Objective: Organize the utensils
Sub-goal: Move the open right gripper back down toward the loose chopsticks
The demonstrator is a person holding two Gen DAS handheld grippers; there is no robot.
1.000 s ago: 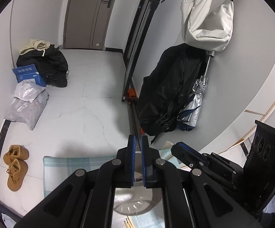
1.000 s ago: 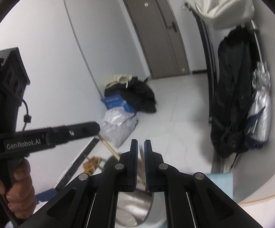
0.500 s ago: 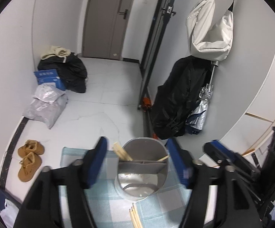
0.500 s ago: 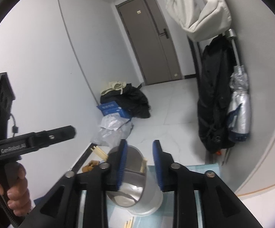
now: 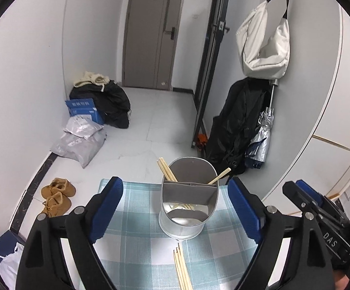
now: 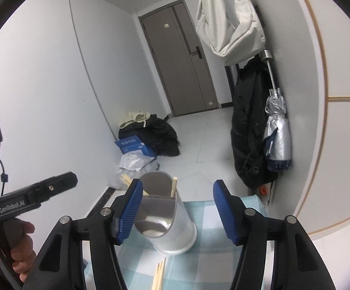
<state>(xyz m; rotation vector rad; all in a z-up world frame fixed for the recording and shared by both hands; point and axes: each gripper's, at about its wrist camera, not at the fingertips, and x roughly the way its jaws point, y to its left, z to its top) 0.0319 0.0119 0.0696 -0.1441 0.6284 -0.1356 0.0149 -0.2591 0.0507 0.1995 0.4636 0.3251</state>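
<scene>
Both hand-held grippers have gone from nearly closed a second ago to wide open and empty: the left hand-held gripper point(image 5: 175, 215) and the right hand-held gripper point(image 6: 178, 215) each frame the holder without touching it. Nearest, a bundle of loose pale wooden chopsticks point(image 5: 181, 269) lies on the blue-and-white checked cloth point(image 5: 136, 220) covering the bench, tips just short of the holder's base. Beyond stands the upright silver metal utensil holder with a grey divider point(image 5: 187, 207), several chopsticks point(image 5: 166, 171) already leaning in its far compartment. The step in hand seems to be fetching the next sticks; that calls for lowering one gripper onto the loose bundle and pinching it cleanly off the cloth. Only the left view shows the brown shoes point(image 5: 56, 195) on the floor and the divider's layout; only the right view shows the bare hand point(image 6: 21, 249) on the other gripper's handle.
</scene>
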